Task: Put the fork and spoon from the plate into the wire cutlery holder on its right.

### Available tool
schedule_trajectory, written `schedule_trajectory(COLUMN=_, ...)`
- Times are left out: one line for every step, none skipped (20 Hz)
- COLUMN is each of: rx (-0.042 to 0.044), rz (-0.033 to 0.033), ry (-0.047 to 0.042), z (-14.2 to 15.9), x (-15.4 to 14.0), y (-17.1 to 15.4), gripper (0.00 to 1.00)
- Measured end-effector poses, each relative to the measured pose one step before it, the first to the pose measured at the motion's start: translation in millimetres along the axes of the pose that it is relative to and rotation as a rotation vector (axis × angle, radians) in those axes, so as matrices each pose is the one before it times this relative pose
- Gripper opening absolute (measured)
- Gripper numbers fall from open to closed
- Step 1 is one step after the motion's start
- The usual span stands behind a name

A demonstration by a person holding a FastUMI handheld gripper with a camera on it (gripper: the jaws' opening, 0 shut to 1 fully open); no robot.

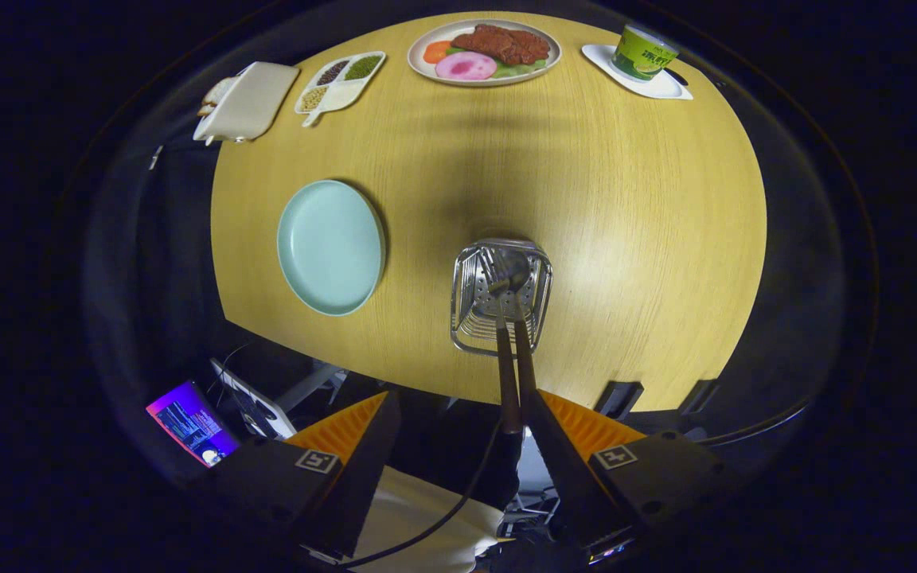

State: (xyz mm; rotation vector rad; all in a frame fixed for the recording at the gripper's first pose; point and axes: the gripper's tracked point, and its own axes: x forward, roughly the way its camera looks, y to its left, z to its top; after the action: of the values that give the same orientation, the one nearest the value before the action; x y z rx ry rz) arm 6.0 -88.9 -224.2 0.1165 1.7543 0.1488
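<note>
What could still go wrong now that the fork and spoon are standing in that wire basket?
Their long handles lean out of the wire holder toward the open claw, close by one finger. Pulling away carelessly might snag them. The holder also stands near the table's edge, so a knock could perhaps tip it off. The plate sits apart and seems safe.

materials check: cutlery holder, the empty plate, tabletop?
Cutlery holder: looks like bare shiny metal, wire bars plus a perforated wall that glints. Plate: pale blue-green, smooth with a soft sheen; ceramic or melamine, can't tell which. Table: light wood grain, even matte finish, likely laminate or veneer. The gripper is open, and the fork and spoon handles stand in the holder just ahead of its fingers.
</note>
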Motion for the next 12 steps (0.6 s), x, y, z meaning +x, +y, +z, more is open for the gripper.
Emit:
schedule_trajectory(rx=-0.00556, rz=0.01045, ry=-0.04708, z=-0.41, x=-9.66, y=3.82, gripper=0.99)
schedule_trajectory(rx=0.00021, rz=0.02862, ry=-0.05606, z=0.9, x=-11.12, y=7.56, gripper=0.99)
schedule_trajectory(rx=0.00828, rz=0.03451, ry=-0.06252, z=2.84, x=-11.8, y=9.06, gripper=0.99)
schedule_trajectory(rx=0.00204, rz=0.01489, ry=-0.06421, z=2.97, x=-11.93, y=6.19, gripper=0.99)
schedule_trajectory(rx=-0.00805, rz=0.00883, ry=-0.05765, z=3.3, x=-11.59, y=3.11, gripper=0.99)
schedule_trajectory(rx=-0.01203, rz=0.00021, ry=-0.06121, z=1.59, x=-11.55, y=2.1, gripper=0.99)
schedule_trajectory(rx=-0.0061, rz=0.00655, ry=-0.05924, z=2.64, x=-12.26, y=3.25, gripper=0.99)
schedule_trajectory(rx=-0.00252, rz=0.00233, ry=-0.06744, z=4.8, x=-10.01, y=3.93, gripper=0.99)
schedule_trajectory(rx=-0.00285, rz=0.00208, ry=-0.0692, z=5.03, x=-10.06, y=3.34, gripper=0.99)
schedule_trajectory(rx=-0.0047, rz=0.00126, ry=-0.07308, z=6.78, x=-9.35, y=2.97, gripper=0.99)
schedule_trajectory(rx=-0.00086, rz=0.00015, ry=-0.07113, z=7.27, x=-8.71, y=2.4, gripper=0.99)
schedule_trajectory(rx=0.00576, rz=0.00227, ry=-0.06736, z=7.0, x=-7.9, y=2.49, gripper=0.99)
